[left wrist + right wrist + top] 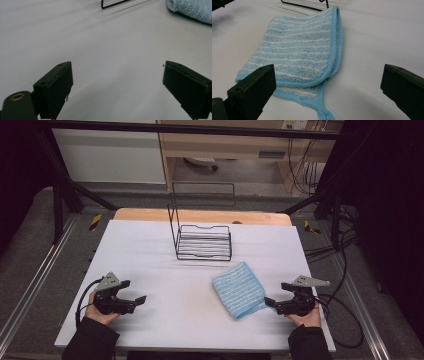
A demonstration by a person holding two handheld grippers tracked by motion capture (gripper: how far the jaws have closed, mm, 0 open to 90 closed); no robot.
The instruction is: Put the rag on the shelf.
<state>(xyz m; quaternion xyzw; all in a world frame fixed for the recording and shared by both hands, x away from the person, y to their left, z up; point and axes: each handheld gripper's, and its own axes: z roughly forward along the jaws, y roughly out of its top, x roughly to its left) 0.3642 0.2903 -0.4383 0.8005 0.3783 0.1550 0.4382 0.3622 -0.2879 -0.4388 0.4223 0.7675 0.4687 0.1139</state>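
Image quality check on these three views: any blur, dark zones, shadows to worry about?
High view: table evenly lit, surroundings fall to near black, slightly soft overall. Left gripper view: wire rack at the top edge is smeared, jaws sharp, soft shadow beneath them. Right gripper view: blue towel crisp enough to show its stripes, near jaws a bit soft; no glare.

Dim, soft-shadowed frames; dark surroundings, slightly grainy, near edges blurred.

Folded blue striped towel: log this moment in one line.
towel: folded blue striped towel flat on table | left gripper: open, empty | right gripper: open, beside towel
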